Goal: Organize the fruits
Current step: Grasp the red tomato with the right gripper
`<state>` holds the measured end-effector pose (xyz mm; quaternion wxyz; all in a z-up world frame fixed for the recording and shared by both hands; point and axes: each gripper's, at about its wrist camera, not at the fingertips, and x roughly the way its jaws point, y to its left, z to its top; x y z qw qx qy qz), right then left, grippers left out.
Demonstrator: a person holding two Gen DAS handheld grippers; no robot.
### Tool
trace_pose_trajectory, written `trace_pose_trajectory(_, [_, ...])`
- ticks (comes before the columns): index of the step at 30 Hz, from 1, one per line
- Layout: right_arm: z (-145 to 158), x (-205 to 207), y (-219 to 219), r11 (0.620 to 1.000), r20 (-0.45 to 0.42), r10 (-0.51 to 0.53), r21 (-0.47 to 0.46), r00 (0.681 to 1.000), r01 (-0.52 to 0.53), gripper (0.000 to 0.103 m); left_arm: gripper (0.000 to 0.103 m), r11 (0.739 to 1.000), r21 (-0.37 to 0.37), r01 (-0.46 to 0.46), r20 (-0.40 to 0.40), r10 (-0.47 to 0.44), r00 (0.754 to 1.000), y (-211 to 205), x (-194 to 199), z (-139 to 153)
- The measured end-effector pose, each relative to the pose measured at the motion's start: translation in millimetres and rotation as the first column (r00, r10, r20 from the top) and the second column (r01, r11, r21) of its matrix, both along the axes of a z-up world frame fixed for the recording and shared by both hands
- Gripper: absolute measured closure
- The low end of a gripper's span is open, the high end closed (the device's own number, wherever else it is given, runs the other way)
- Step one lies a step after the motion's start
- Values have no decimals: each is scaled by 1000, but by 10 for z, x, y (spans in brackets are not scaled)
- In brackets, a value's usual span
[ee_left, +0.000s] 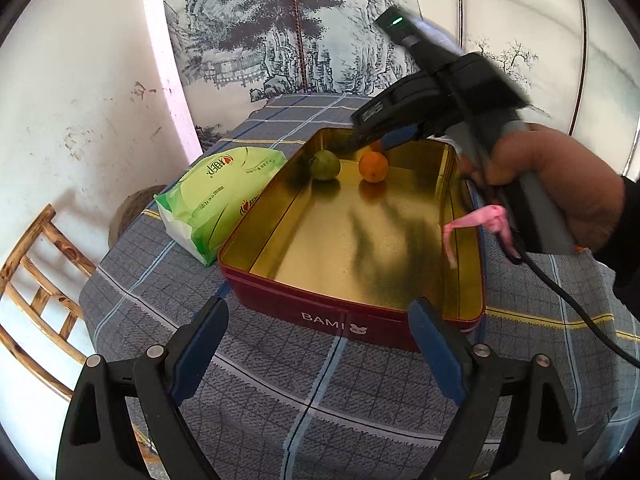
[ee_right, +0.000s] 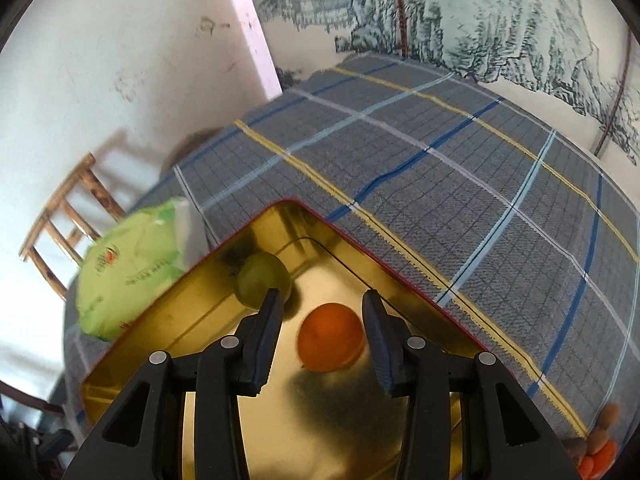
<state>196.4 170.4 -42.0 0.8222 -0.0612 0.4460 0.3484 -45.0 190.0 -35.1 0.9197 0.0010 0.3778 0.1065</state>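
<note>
A rectangular red tin box (ee_left: 320, 316) with a shiny gold interior is seen on a round table covered by a grey-blue checked cloth (ee_left: 360, 384). Inside the box, near its far end, a round orange fruit (ee_left: 373, 166) and a round green fruit (ee_left: 325, 164) are placed slightly apart. The right gripper (ee_right: 320, 306) is held over the far end of the box; its blue-padded jaws are parted around the orange fruit, and no contact with it is visible. The fruit is seen resting on the gold floor. The left gripper (ee_left: 320, 316) is held released, jaws wide, in front of the box's near wall. A green plastic tissue pack (ee_left: 218, 200) lies just beside the box. A wooden chair (ee_left: 36, 280) stands by the wall.
</note>
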Motion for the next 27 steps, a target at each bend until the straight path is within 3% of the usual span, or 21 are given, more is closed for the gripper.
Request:
trace_pose_trajectory(4, [190,-271,-341,996,42,11,92,999,-15,60,14,1000,-3,7,2,-7,1000,-10,-11,16])
trace_pose_trajectory(7, [294,-619,-836,986,85,20,164,996,-33,59,14,1000,-12,23,12,-23,1000,-47,-26,36])
trace_pose_trajectory(11, [241,-1071,-1577,995,182,-4,99,983,-14,57,14,997,-16,74,43,-74,996,-170,-66,95])
trace_pose_trajectory(16, [35,-1395,-2340,996,205,-81,-31,975,89,57,14,982,-39,187,67,-184,981,-420,-100,131])
trace_pose_trajectory(19, [-17,-1472,-2697,988,200,-140,-29,970,148,57,14,963,-39,265,55,-263,963,-651,-103,113])
trace_pose_trajectory(23, [-107,-1406,-2967,981,161,-195,6,968,196,57,14,940,14,342,36,-342,939,-957,-114,86])
trace_pose_trajectory(27, [-40,-1365,-2809,991,184,-137,33,973,133,57,10,918,41,393,15,-394,919,-1166,-115,61])
